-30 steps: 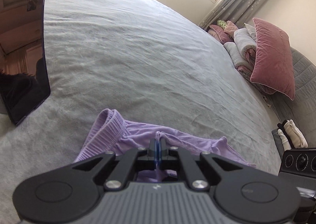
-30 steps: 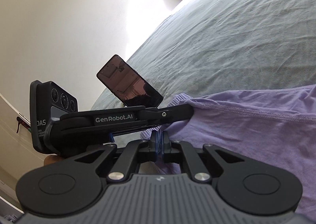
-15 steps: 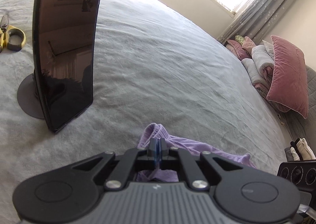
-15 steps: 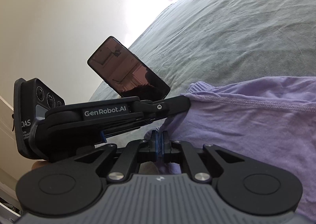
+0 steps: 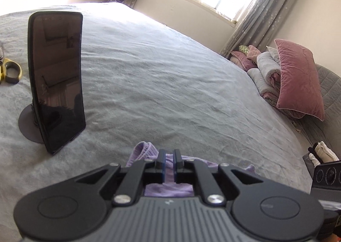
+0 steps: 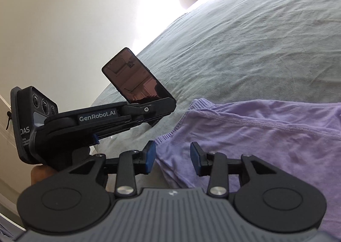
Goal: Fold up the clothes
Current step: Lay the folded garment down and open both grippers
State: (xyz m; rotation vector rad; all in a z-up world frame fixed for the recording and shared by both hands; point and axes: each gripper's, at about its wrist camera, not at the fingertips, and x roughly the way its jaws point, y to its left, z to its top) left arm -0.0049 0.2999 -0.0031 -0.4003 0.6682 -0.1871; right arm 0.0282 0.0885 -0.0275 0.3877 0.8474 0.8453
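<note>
A lilac garment [image 6: 255, 135] lies flat on the grey bedcover [image 6: 255, 39], its ribbed hem [image 5: 142, 150] towards the phone. In the right wrist view my right gripper [image 6: 172, 156] hovers over the garment's near-left edge. Its jaws are opening, the cloth lies under them and the blue pads [image 6: 150, 155] do not press on it. My left gripper [image 5: 168, 163] has its jaws just opening to a narrow gap, through which lilac cloth shows below. From the right wrist view the left gripper [image 6: 173, 103] sits left of the hem, with no cloth hanging from it.
A dark phone [image 5: 56, 79] stands on a round base at the left of the bed. A yellow and black ring-shaped object [image 5: 11, 70] lies beyond it. Pink pillows [image 5: 298, 79] and rolled bedding [image 5: 266, 71] sit at the right. Broad bare bedcover stretches ahead.
Both grippers were shut on the lilac garment. Now the right jaws stand wide apart and the left jaws have parted a little. The left gripper has drawn back, and the garment lies loose.
</note>
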